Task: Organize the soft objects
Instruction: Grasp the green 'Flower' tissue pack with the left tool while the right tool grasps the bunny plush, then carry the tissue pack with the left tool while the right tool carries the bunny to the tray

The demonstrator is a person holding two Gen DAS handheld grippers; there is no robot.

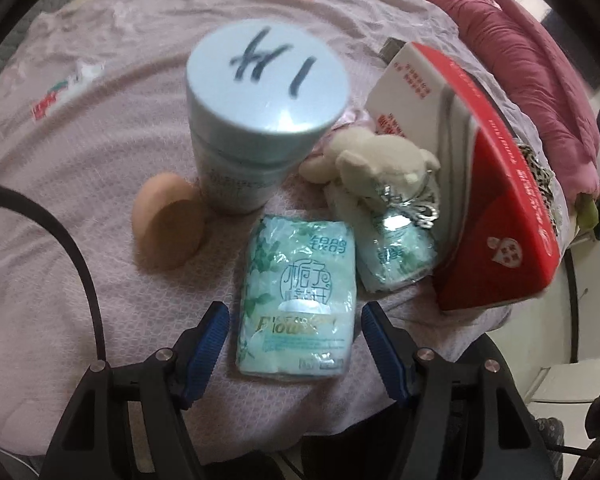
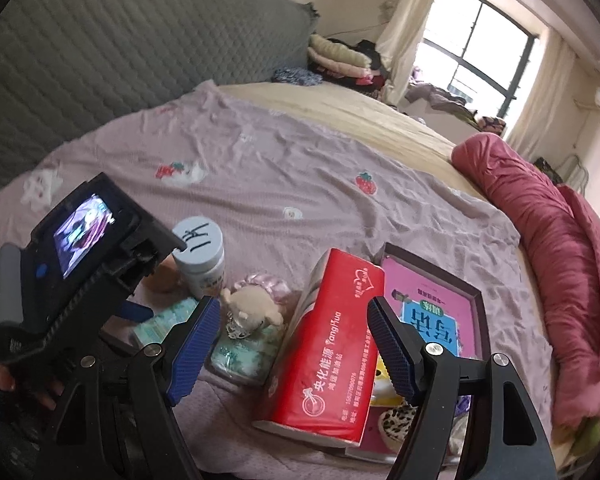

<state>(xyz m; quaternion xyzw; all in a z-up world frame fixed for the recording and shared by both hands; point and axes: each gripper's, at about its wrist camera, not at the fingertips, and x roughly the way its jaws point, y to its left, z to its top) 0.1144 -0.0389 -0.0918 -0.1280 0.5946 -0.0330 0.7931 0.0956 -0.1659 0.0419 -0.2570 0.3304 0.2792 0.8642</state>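
Left wrist: we see the left gripper point(image 1: 294, 330) spread wide, straddling the tissue pack point(image 1: 298, 300) on the bedspread point(image 1: 100, 120), not gripping. Right wrist: right gripper point(image 2: 290, 338) released, red tissue box point(image 2: 326, 344) between its fingers, untouched.

Left gripper point(image 1: 294, 330): black frame, blue ribbed fingers point(image 1: 208, 336), silver screws at pivots, black cable looping at side. Right gripper point(image 2: 292, 340): same build. Left unit carries small lit screen point(image 2: 85, 233), blue button
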